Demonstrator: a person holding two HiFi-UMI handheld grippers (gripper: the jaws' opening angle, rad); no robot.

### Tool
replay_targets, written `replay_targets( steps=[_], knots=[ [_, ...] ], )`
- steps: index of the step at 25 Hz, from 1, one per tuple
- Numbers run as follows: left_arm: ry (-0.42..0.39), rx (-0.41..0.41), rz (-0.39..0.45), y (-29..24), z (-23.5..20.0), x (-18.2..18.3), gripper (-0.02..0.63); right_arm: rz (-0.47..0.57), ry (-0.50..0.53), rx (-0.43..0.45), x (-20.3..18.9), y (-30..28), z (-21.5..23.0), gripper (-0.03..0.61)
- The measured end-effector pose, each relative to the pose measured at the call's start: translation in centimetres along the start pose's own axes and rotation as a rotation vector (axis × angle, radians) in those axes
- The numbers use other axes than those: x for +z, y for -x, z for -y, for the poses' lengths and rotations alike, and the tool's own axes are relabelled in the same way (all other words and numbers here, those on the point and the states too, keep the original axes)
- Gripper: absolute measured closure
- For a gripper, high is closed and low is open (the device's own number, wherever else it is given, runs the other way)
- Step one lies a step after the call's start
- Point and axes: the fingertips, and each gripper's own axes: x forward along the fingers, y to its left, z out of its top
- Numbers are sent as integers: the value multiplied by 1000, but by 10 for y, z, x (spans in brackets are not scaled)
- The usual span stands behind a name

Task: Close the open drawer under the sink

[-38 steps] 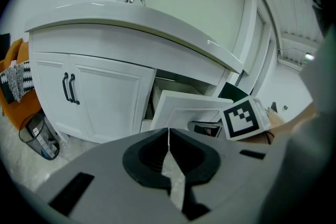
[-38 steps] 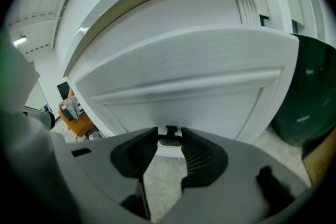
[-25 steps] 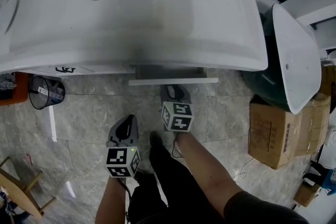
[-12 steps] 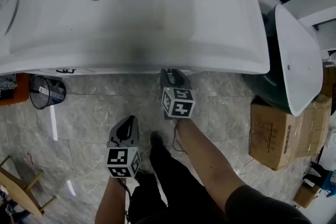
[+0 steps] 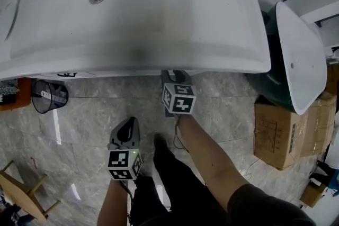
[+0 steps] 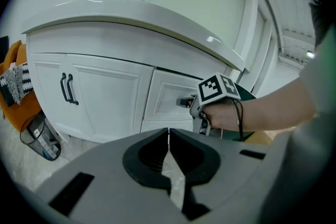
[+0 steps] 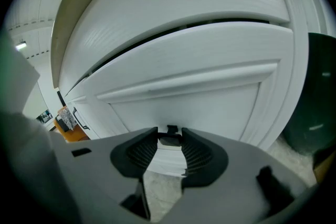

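My right gripper (image 7: 169,136) has its fingers clamped on the small dark handle (image 7: 169,140) of the drawer (image 6: 169,98), one pad on each side of it and the white drawer front filling most of that gripper's view. From the head view the gripper's nose sits tucked under the front rim of the white sink (image 5: 159,18), its marker cube just clear of the rim. From my left gripper view, the drawer sits under the sink's counter, to the right of two cabinet doors (image 6: 92,94) with dark bar handles. Its face looks about level with those doors, with a thin dark line along its top edge; I cannot tell if it is fully home.

My left gripper (image 6: 168,132) hangs lower and nearer to me, well apart from the cabinet, over the grey marbled floor (image 5: 95,114). Its fingers are together with only a hairline slit between them, and they hold nothing.

A wire wastebasket (image 5: 46,97) stands on the floor to the left, below the sink's edge. To the right is a white oval lid (image 5: 299,55) over something dark green, and a cardboard box (image 5: 278,132) just beside it
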Motion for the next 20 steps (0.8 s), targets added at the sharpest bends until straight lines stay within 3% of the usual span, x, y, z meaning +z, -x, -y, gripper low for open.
replay_targets(
  steps=[10, 20],
  knots=[
    [7, -6, 20, 36, -8, -15, 595, -11, -8, -57, -16, 29, -8, 430],
    [-43, -71, 85, 125, -22, -4, 595, 59, -38, -106, -34, 136, -66, 430]
  ],
)
